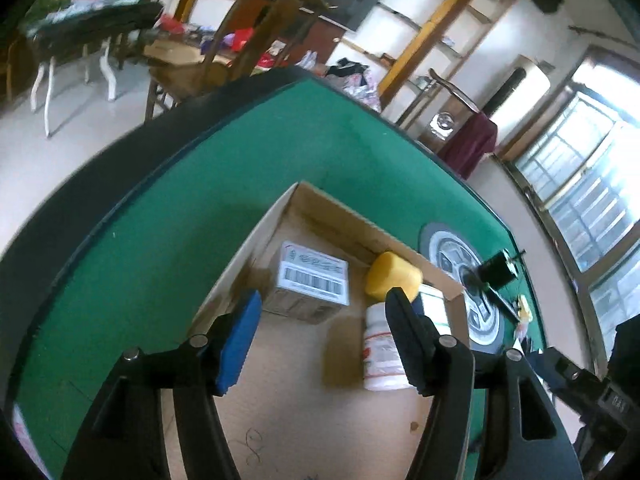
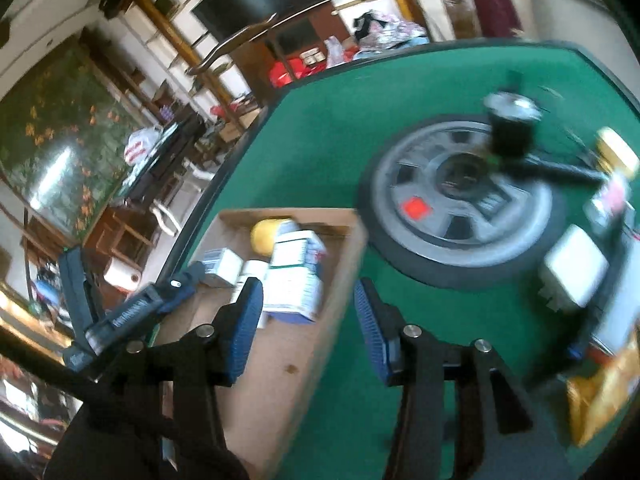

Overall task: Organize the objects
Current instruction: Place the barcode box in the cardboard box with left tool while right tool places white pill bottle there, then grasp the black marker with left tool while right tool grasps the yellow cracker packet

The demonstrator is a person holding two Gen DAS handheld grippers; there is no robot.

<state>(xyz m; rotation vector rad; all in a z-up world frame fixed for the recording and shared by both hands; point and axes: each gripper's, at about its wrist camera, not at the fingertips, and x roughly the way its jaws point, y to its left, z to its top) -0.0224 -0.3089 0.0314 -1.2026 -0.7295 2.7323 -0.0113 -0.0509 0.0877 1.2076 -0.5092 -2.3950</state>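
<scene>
An open cardboard box (image 1: 304, 420) lies on the green table (image 1: 192, 208). It holds a small brown carton with a barcode label (image 1: 312, 280), a yellow cylinder (image 1: 394, 276), a white bottle (image 1: 380, 356) lying down and a white-and-green carton (image 1: 434, 308). My left gripper (image 1: 324, 320) hangs open over the box floor, and the white bottle lies just behind its right finger. My right gripper (image 2: 308, 320) is open and empty over the box's right wall (image 2: 340, 280). The same white-and-green carton (image 2: 298, 276) and yellow cylinder (image 2: 266, 236) lie ahead of it.
A grey wheel-like disc (image 2: 460, 208) lies on the table right of the box, with a black cup (image 2: 512, 132) at its far rim. At the right stand a white box (image 2: 574, 272), a yellow-capped bottle (image 2: 616, 152) and an orange snack bag (image 2: 604, 392). Chairs stand beyond the table's black rim (image 1: 100, 184).
</scene>
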